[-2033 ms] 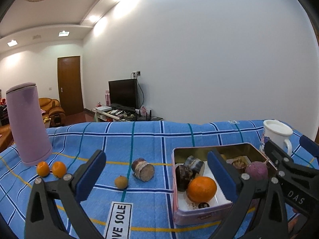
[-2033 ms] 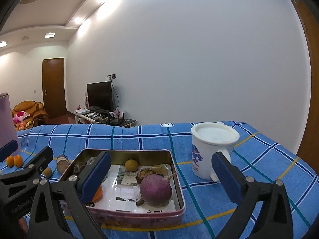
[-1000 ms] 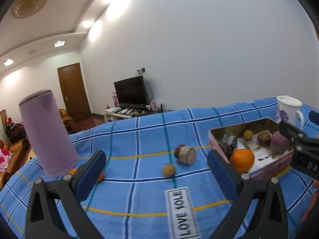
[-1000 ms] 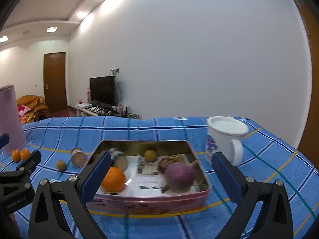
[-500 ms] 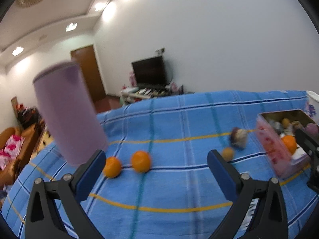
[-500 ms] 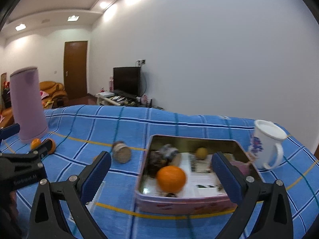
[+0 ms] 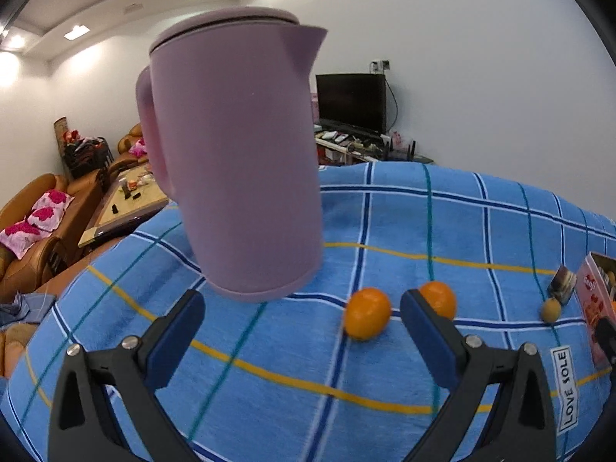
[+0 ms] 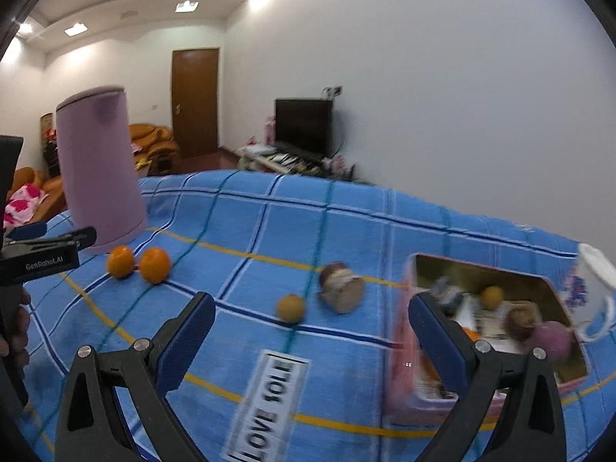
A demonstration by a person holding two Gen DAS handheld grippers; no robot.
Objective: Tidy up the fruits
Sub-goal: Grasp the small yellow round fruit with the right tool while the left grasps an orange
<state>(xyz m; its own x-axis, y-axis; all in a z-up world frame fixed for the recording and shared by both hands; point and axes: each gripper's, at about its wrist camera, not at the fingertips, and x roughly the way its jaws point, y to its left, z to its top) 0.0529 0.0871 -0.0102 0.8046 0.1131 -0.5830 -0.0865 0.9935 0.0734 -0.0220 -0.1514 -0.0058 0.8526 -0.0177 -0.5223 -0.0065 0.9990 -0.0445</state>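
Inside pink tin (image 8: pixel 408 385): assorted fruits (image 8: pixel 492 295).

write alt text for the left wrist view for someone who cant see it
The open left gripper hovers over a blue plaid tablecloth, facing two small round oranges lying beside a tall lilac plastic kettle. At the far right edge, a small brownish fruit and the corner of a pink metal tin are visible.

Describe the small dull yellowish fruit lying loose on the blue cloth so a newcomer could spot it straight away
Start at the tall lilac plastic kettle on the blue checked tablecloth, then look across toward the open pink metal tin. The small dull yellow-brown round fruit lies beside a stubby brown cut chunk; it is duller than the two bright oranges.
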